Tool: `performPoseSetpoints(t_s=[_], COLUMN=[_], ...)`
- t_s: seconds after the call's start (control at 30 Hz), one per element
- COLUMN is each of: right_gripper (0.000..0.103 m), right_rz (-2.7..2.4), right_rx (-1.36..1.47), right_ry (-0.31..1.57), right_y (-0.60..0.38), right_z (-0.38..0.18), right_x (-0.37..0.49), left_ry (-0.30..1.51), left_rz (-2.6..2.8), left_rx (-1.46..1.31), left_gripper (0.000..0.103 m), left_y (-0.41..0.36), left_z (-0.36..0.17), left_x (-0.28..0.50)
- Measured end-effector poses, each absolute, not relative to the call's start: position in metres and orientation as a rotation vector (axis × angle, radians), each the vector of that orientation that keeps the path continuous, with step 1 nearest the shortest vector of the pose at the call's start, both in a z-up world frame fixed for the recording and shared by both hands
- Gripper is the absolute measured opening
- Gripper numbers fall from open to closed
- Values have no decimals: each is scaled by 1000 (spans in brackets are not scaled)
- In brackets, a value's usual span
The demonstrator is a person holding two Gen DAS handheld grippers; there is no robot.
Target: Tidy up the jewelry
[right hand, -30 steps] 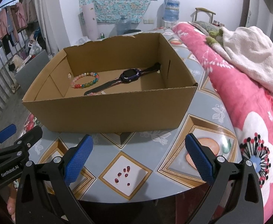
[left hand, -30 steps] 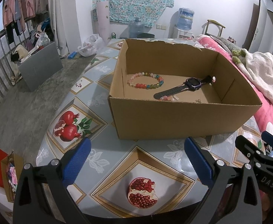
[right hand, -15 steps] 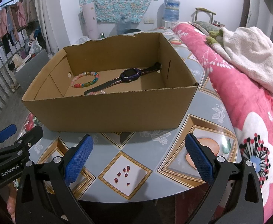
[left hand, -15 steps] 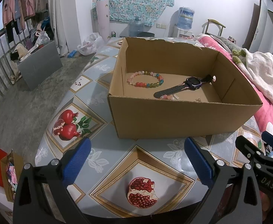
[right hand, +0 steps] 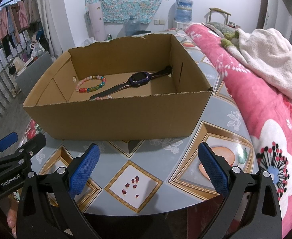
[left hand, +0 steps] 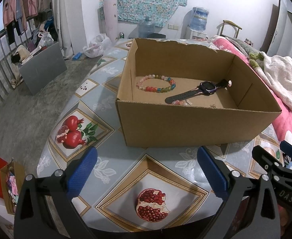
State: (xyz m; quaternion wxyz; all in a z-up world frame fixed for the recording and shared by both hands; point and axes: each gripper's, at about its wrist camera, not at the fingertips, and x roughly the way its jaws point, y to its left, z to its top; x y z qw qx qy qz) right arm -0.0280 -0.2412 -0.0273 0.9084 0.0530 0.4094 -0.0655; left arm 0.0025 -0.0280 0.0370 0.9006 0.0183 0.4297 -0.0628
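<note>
An open cardboard box (left hand: pixel 195 127) (right hand: pixel 114 117) stands on the round table. Inside lie a multicoloured bead bracelet (left hand: pixel 156 83) (right hand: pixel 91 83), a dark smartwatch (left hand: pixel 206 85) (right hand: pixel 139 78) with its strap stretched out, and a pink bead bracelet (left hand: pixel 179 103) (right hand: pixel 100 98) partly hidden behind the near wall. My left gripper (left hand: pixel 146 171) is open and empty, held over the table in front of the box. My right gripper (right hand: pixel 149 165) is open and empty beside it; it shows at the right edge of the left wrist view (left hand: pixel 273 163).
The table (left hand: pixel 110 159) has a glossy pomegranate-patterned cloth and a curved near edge. A pink floral quilt (right hand: pixel 265 123) with a white blanket (right hand: pixel 269 59) lies to the right. A grey bin (left hand: pixel 42 69) and gift bags (left hand: pixel 0 179) stand on the floor at left.
</note>
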Motion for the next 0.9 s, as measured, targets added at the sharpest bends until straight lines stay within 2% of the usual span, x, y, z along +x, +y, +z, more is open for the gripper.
performPoseSetpoints(t_s=[0.9], right_gripper=[95], right_rz=[-130], right_rx=[100], right_ry=[846], right_y=[-241], right_z=[-29], right_x=[-28], left_ry=[893], left_rz=[-130], left_rx=[37], left_gripper=[97], left_y=[-28], left_z=[34], left_x=[0])
